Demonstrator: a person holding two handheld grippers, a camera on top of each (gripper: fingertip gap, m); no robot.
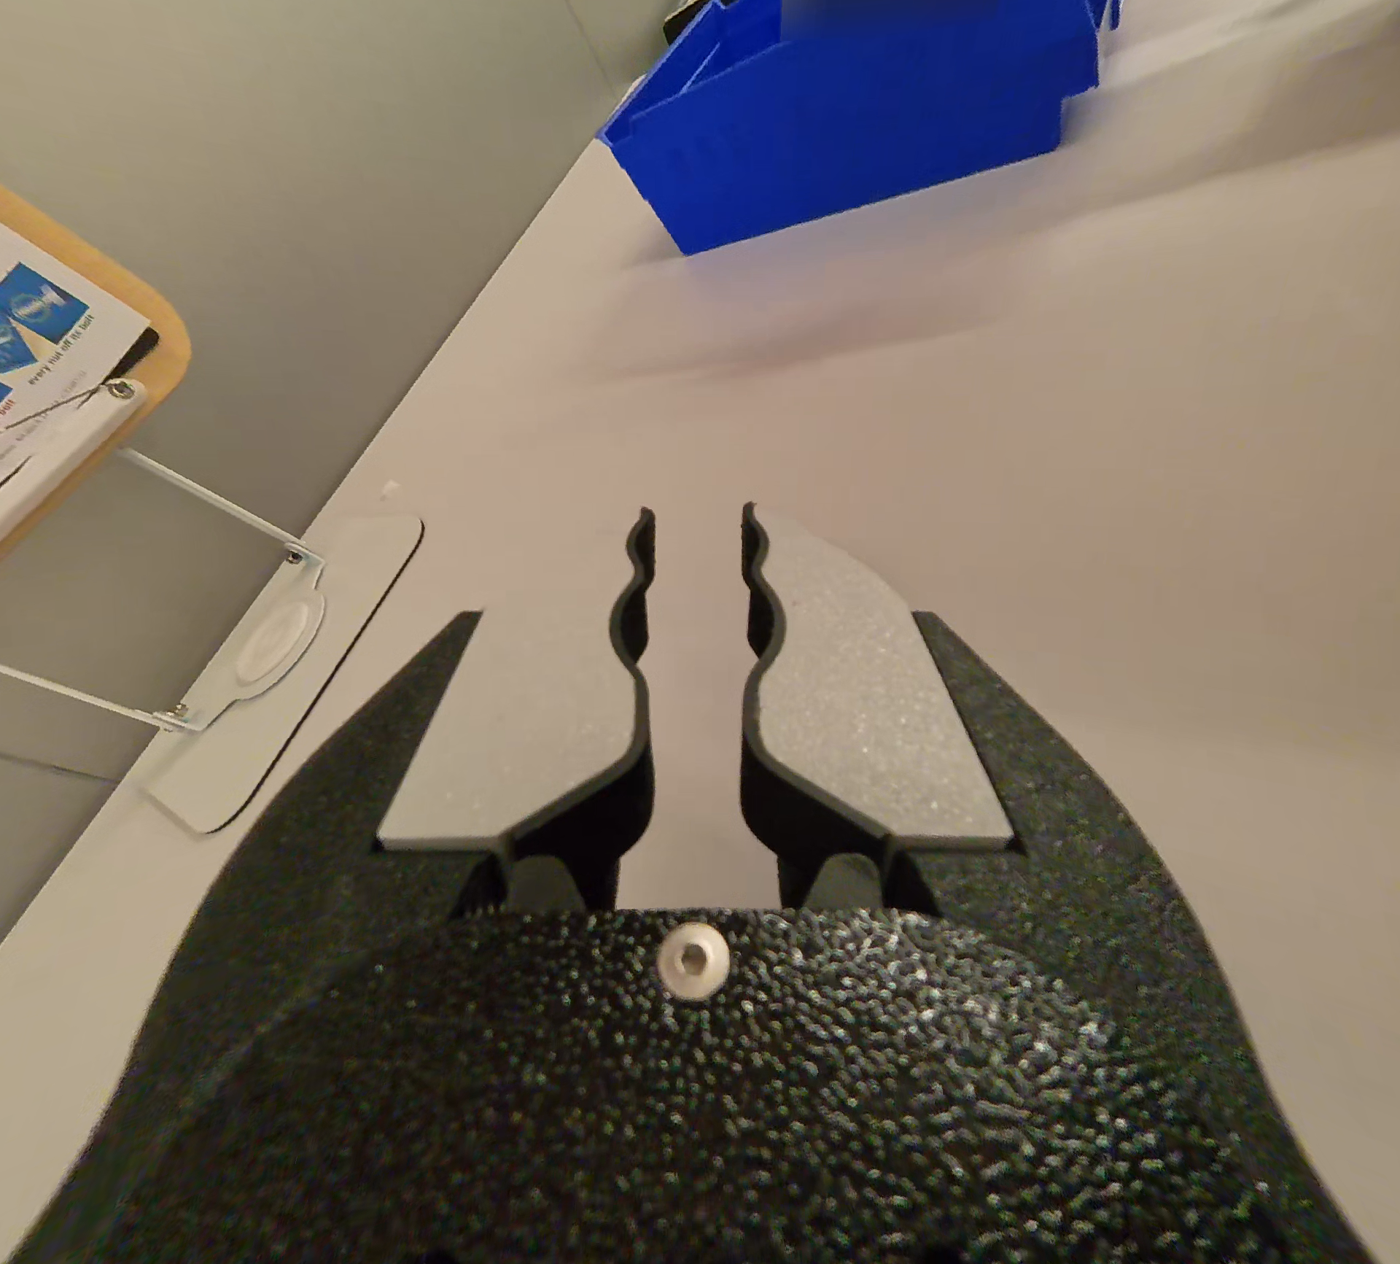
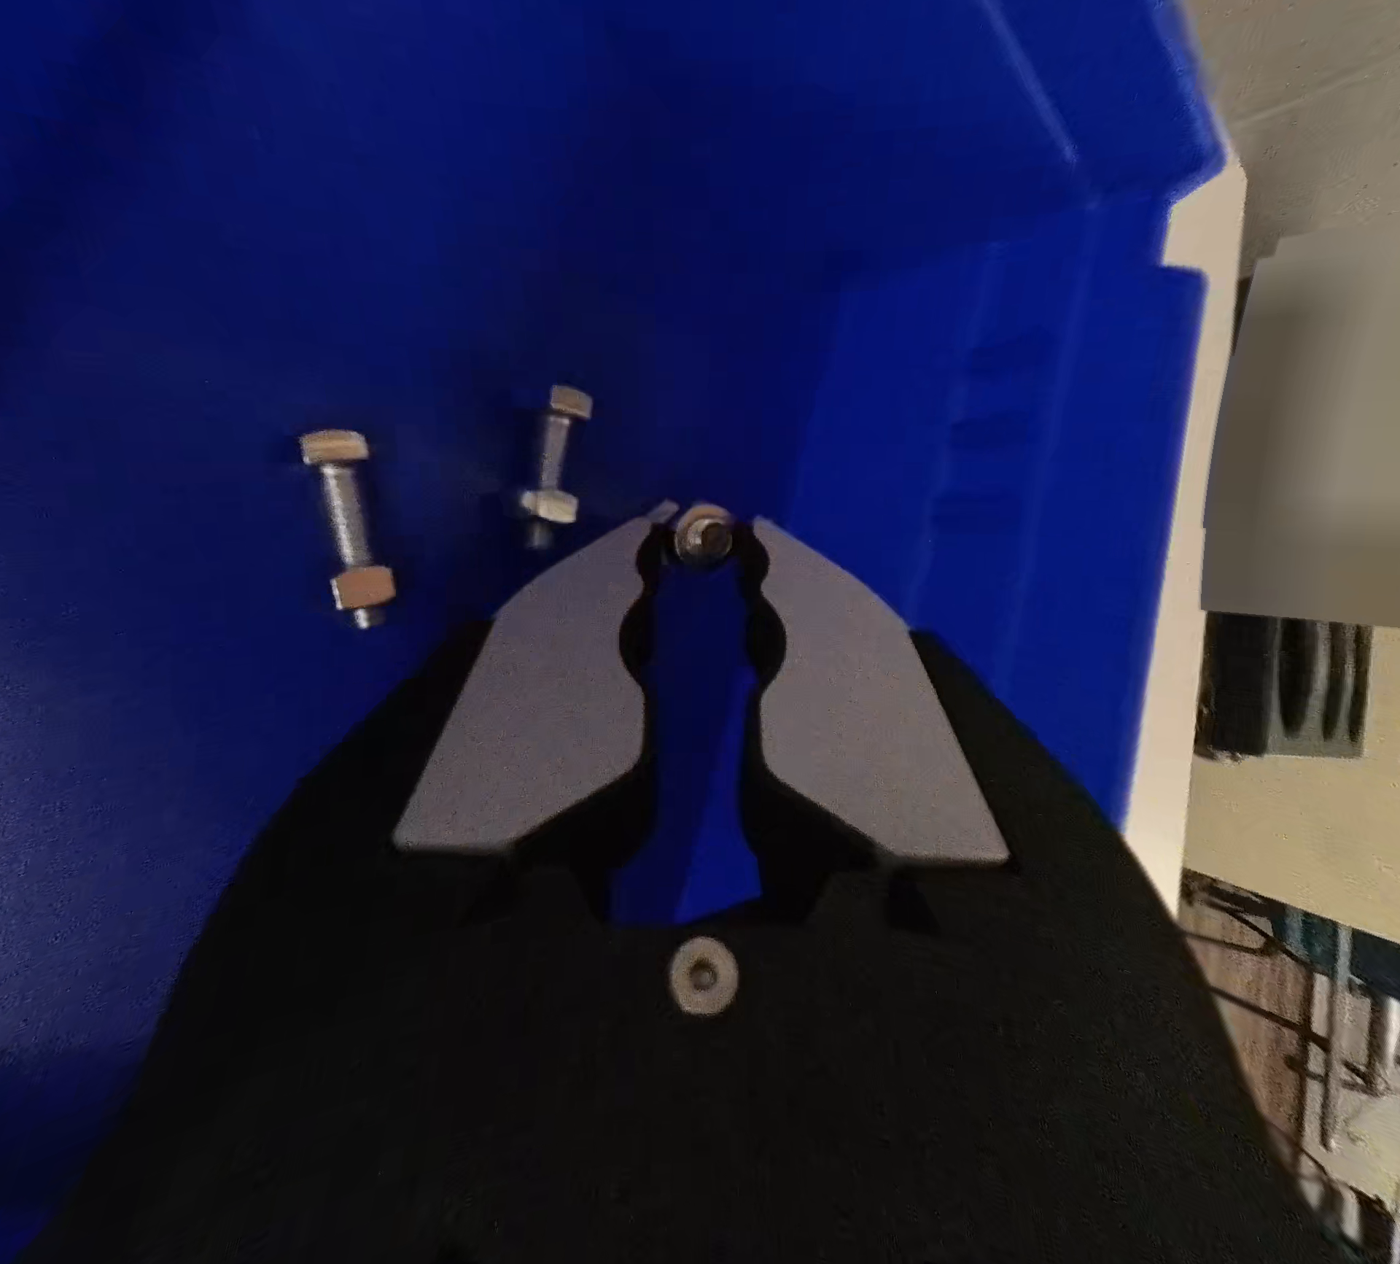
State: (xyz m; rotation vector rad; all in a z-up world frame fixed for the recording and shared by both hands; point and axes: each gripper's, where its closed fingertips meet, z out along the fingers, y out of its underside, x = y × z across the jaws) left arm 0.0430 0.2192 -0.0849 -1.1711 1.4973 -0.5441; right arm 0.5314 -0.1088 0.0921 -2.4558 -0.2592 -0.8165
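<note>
In the left wrist view, a wooden board (image 1: 163,348) carrying a printed sheet is seen at the left edge. Below it, a white plate (image 1: 318,659) with a wire bracket is fixed at the edge of the white table (image 1: 985,470). At the centre of the frame the left gripper (image 1: 697,515) is held low over bare tabletop. Its jaws are parted by a narrow gap, and nothing is gripped or touched by them. A blue bin (image 1: 833,167) stands well apart, toward the upper right of the frame, partly covered by a blurred patch.

In the right wrist view, the frame is filled by the inside of that blue bin (image 2: 530,91). Two loose bolts lie on its floor at centre left, each with a nut threaded on: one bolt (image 2: 348,530) farther left, a second bolt (image 2: 553,462) nearer the fingertips. Just right of these, the right gripper (image 2: 704,530) is set inside the bin. A third bolt (image 2: 703,536) is seen end-on between its fingertips, nut toward the camera. The jaws are nearly closed and appear to be pressed on this bolt from both sides, though contact at the left pad cannot be made out cleanly. A bin wall rises just right of the gripper.
</note>
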